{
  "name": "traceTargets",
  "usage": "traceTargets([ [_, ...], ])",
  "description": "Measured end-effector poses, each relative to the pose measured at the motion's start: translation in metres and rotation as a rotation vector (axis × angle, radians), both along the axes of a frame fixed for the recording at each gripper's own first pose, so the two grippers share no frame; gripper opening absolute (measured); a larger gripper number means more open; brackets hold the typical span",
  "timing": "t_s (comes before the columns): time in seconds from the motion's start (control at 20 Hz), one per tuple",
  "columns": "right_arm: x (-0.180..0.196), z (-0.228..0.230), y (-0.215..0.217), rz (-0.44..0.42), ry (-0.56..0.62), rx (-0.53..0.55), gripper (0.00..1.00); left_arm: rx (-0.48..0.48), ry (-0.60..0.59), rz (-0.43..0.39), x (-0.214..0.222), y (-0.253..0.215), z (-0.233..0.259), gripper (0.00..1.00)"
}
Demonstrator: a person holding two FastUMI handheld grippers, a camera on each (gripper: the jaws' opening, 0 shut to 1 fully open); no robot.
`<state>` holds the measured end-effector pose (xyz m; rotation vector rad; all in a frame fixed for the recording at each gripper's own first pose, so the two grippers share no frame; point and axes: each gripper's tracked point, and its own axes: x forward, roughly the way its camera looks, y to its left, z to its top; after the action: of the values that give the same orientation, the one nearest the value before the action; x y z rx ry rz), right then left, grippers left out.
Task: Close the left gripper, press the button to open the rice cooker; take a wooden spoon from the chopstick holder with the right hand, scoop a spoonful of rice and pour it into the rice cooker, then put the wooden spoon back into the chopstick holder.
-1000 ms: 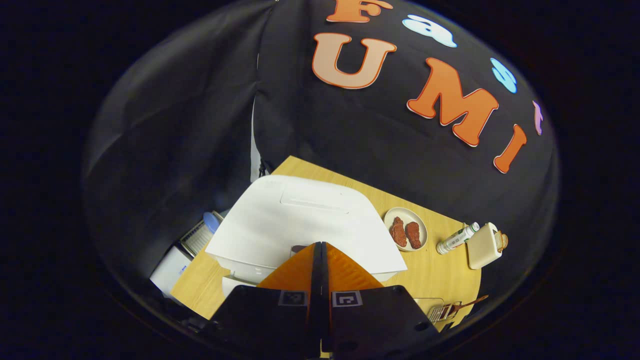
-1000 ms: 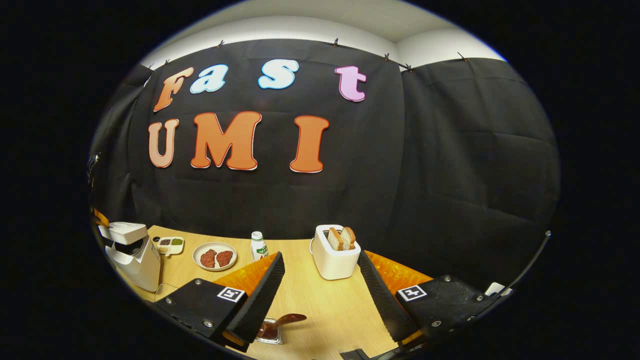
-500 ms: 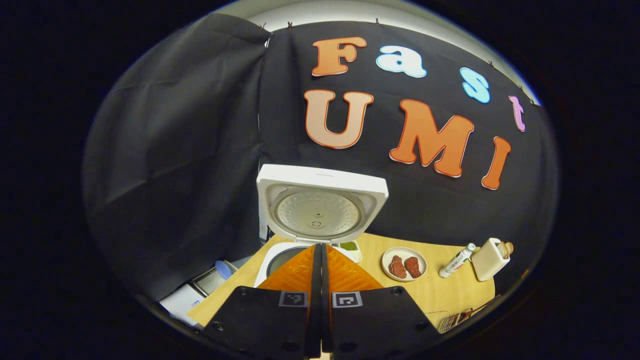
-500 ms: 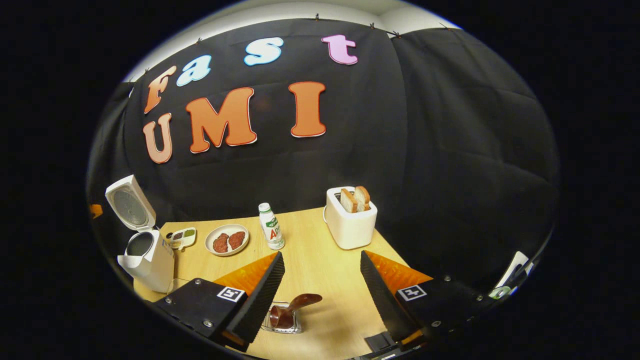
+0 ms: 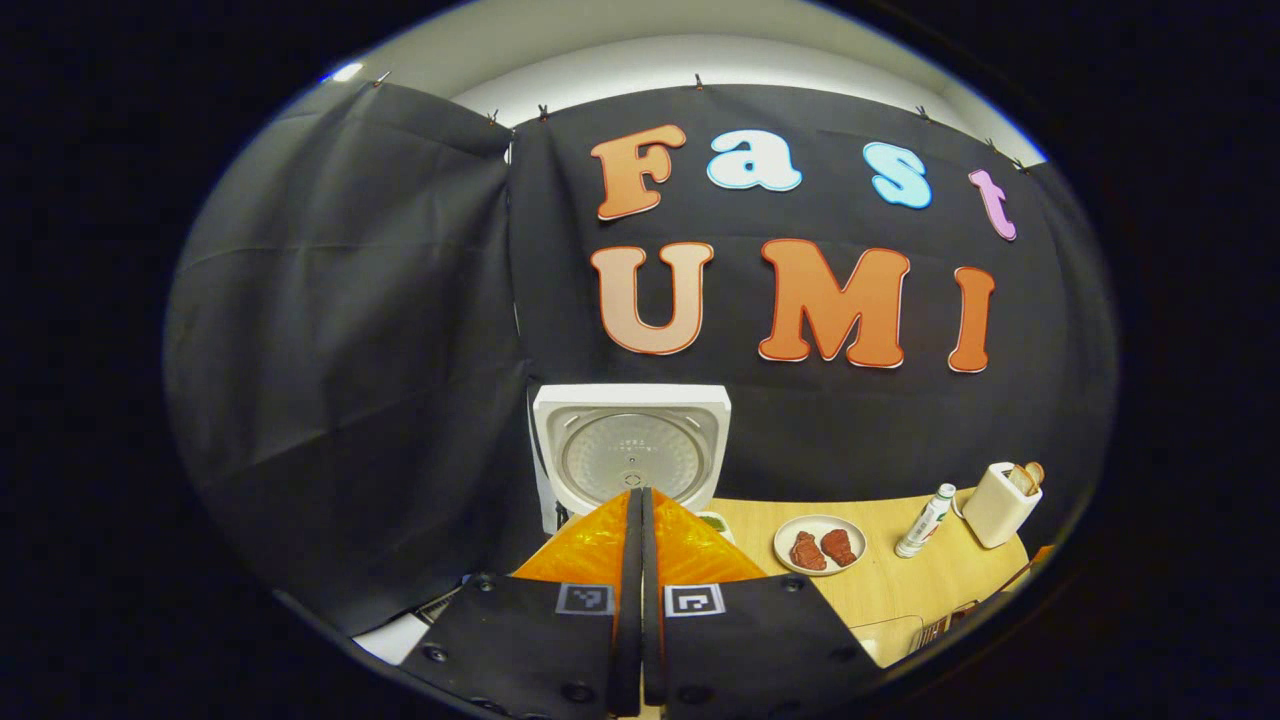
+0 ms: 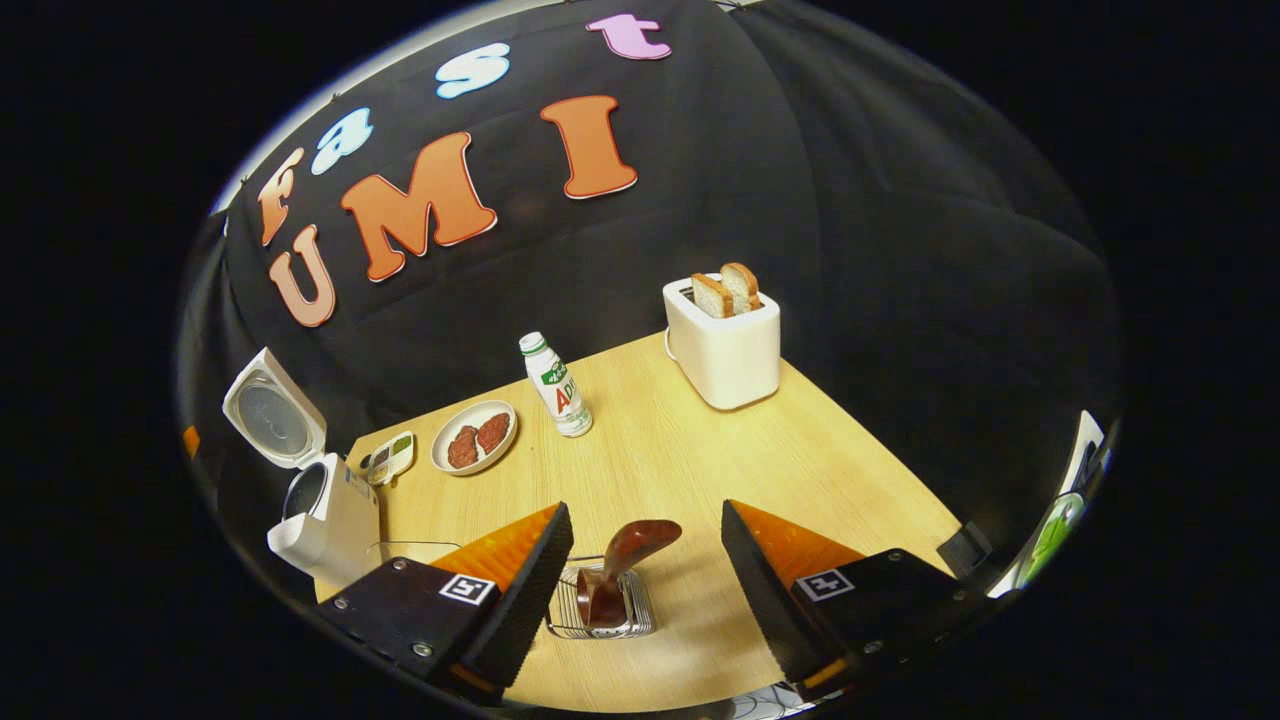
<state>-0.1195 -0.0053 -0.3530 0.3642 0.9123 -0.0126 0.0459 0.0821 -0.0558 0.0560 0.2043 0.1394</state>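
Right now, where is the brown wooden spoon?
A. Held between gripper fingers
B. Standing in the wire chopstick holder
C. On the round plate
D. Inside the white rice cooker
B: the brown wooden spoon stands in the wire chopstick holder, between the open right gripper fingers, untouched.

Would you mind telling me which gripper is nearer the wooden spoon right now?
Right. The right gripper is open with the wooden spoon between its fingers, untouched. The left gripper is shut, over by the open rice cooker.
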Motion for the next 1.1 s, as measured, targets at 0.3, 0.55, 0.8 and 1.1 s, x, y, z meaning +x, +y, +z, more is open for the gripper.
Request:
traceTargets([
  [0.3,-0.016,-0.034,0.022,0.039,0.061,0.03,0.94,0.093,-0.04,-0.073,-0.017,-0.043,0.018,0.11],
  [0.55,-0.011,-0.041,0.029,0.047,0.039,0.053,0.88,0.143,-0.118,-0.099,-0.031,-0.069,0.037,0.33],
  [0.8,-0.006,-0.048,0.037,0.06,0.007,0.086,0.73,0.113,-0.2,-0.002,-0.049,-0.066,0.054,0.86],
  [1.1,0.001,-0.051,0.032,0.008,-0.04,0.16,0.51,0.107,-0.441,0.079,-0.079,-0.08,0.086,0.99],
])
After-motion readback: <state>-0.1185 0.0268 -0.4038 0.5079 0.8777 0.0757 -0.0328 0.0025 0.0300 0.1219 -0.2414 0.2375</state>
